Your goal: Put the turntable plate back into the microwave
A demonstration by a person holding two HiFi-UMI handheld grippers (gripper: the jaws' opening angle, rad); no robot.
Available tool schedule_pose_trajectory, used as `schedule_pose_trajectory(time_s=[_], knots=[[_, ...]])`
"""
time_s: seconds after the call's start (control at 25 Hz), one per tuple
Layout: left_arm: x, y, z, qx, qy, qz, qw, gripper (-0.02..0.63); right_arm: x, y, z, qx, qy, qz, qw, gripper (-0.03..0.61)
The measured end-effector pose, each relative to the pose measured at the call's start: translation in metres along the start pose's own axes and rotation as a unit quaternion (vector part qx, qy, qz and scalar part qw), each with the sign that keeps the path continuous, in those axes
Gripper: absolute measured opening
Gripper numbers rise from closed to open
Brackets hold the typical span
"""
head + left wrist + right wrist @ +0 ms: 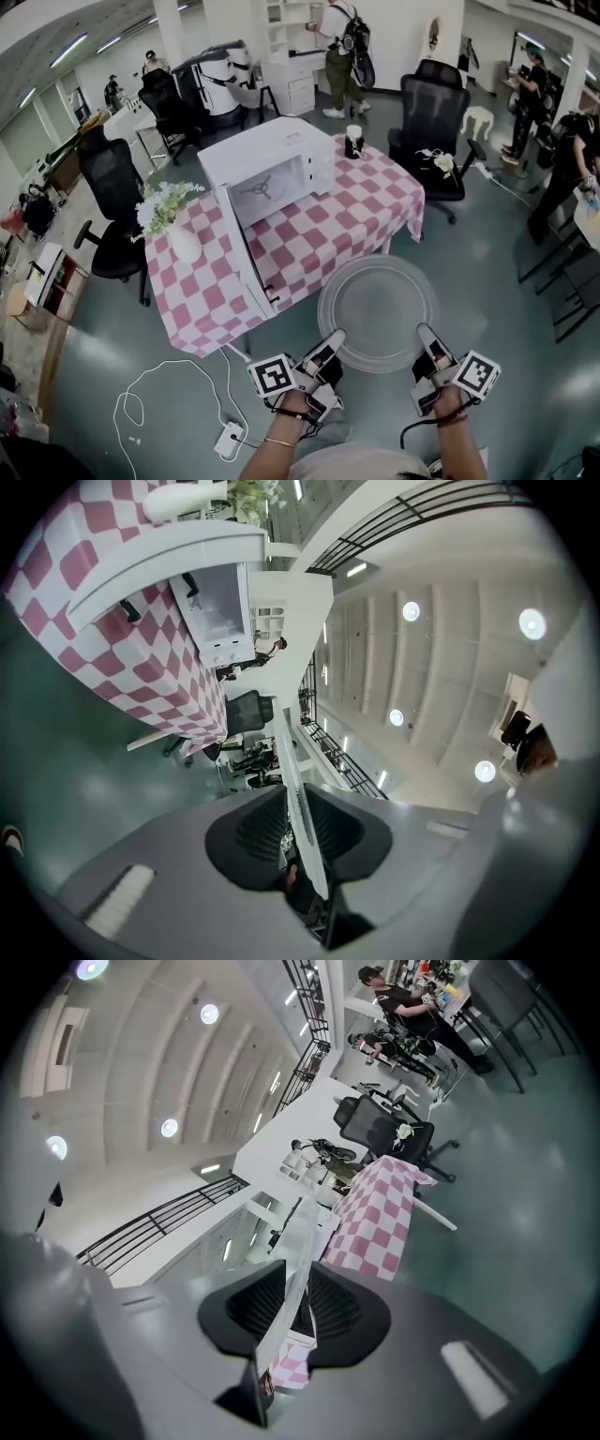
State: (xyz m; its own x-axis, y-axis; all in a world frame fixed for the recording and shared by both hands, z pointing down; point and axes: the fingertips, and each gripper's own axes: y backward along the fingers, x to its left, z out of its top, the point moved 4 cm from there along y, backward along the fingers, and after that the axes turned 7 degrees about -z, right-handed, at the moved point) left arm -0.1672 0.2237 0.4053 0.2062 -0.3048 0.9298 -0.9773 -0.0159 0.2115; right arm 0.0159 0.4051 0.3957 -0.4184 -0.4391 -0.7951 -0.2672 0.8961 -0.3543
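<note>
The left claw (332,343) pinches the near left rim of the glass turntable plate (377,302), and the right claw (427,336) pinches its near right rim. The plate hangs level over the floor (487,281), by the near edge of the counter (375,202). Only the gripper views show pads (258,829) pressed on the thin glass edge; only the head view shows the whole disc. On the counter's pink checked cloth stand a flower vase (171,214) and, to its right, the microwave (267,169) with its door open. Black office chairs (436,122) stand around.

The head view looks steeply down from above, with the bench (319,234) and microwave (267,164) lying farther off. Both gripper views, rolled sideways, look from nearby toward that same checkered bench, shared by all three.
</note>
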Motion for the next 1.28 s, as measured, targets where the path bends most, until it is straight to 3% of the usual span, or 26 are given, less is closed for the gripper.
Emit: schedule_pose_trajectory(time_s=[0.4, 0.76, 1.08, 1.2, 1.28], knots=[[0.028, -0.068, 0.052, 0.004, -0.013, -0.002, 0.9999, 0.054, -0.006, -0.071, 0.057, -0.004, -0.001, 0.002, 1.0, 0.08], [0.044, -0.094, 0.086, -0.005, -0.027, 0.02, 0.9994, 0.054, -0.013, -0.118, 0.082, 0.018, 0.0, -0.014, 1.0, 0.08], [0.07, -0.129, 0.127, -0.065, -0.036, 0.027, 0.9969, 0.055, -0.001, -0.204, 0.126, 0.061, 0.037, 0.059, 0.996, 0.081], [0.085, -0.142, 0.141, -0.101, -0.033, 0.044, 0.9933, 0.055, -0.006, -0.237, 0.147, 0.092, 0.056, 0.017, 0.994, 0.081], [0.091, -0.153, 0.152, -0.125, -0.032, 0.049, 0.9904, 0.055, -0.003, -0.261, 0.161, 0.112, 0.063, 0.02, 0.992, 0.081]])
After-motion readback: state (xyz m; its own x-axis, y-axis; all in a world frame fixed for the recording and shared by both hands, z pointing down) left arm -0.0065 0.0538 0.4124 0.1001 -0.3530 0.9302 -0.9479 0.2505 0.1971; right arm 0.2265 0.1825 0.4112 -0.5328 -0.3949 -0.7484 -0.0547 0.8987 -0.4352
